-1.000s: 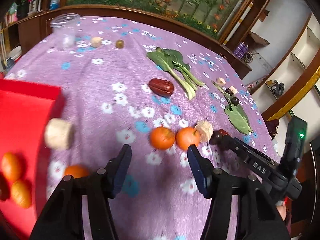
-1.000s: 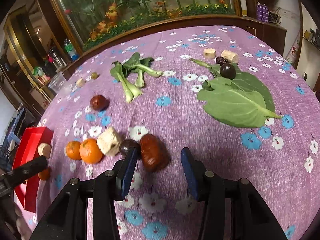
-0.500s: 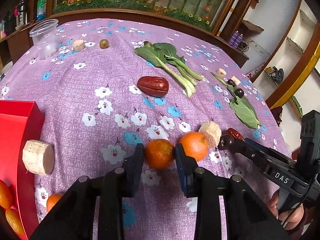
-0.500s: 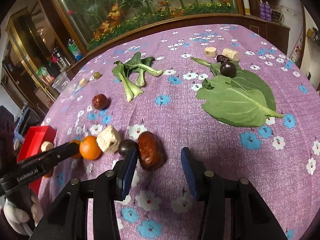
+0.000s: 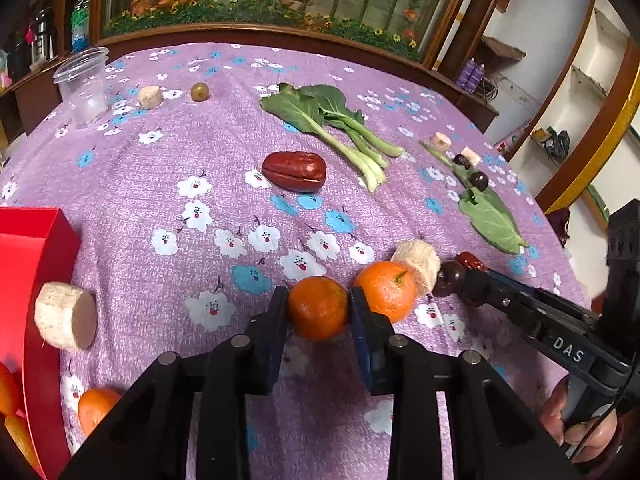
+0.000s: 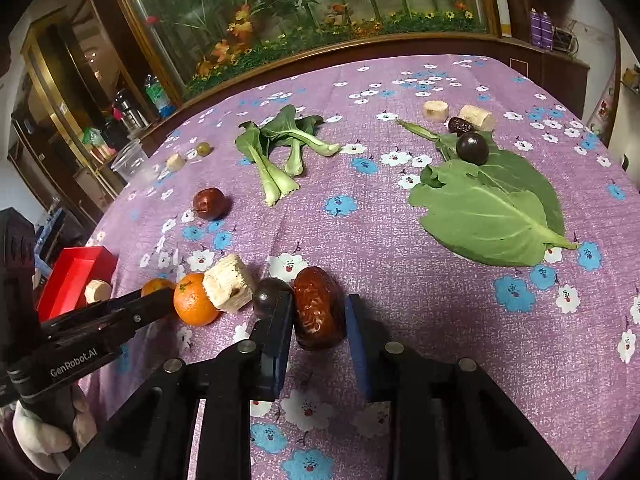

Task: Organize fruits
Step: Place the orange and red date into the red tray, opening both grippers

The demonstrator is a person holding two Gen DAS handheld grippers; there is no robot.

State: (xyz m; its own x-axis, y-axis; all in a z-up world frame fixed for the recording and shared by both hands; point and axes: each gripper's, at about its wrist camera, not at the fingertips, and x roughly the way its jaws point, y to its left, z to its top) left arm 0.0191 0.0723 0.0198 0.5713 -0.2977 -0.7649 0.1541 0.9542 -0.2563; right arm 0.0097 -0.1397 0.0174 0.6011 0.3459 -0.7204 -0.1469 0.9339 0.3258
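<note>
My left gripper point(image 5: 319, 310) is shut on an orange point(image 5: 318, 307) resting on the purple flowered cloth. A second orange point(image 5: 386, 291) sits just to its right, against a pale sugarcane chunk point(image 5: 416, 261). My right gripper point(image 6: 318, 312) has its jaws around a big red date point(image 6: 319, 314), left finger touching it, right finger a small gap away. A dark round fruit point(image 6: 270, 296) sits just left of that date. The red box point(image 5: 24, 280) at the left holds small oranges point(image 5: 8, 392). Another red date point(image 5: 294, 171) lies mid-table.
Bok choy point(image 5: 336, 124), a large green leaf point(image 6: 490, 208) with a dark plum point(image 6: 472, 148), a clear plastic cup point(image 5: 84, 84), a green olive point(image 5: 199, 91), sugarcane pieces point(image 5: 66, 316) and a loose orange point(image 5: 96, 404) by the box.
My left gripper moved forward and closed on the left orange. My right gripper narrowed around the big red date.
</note>
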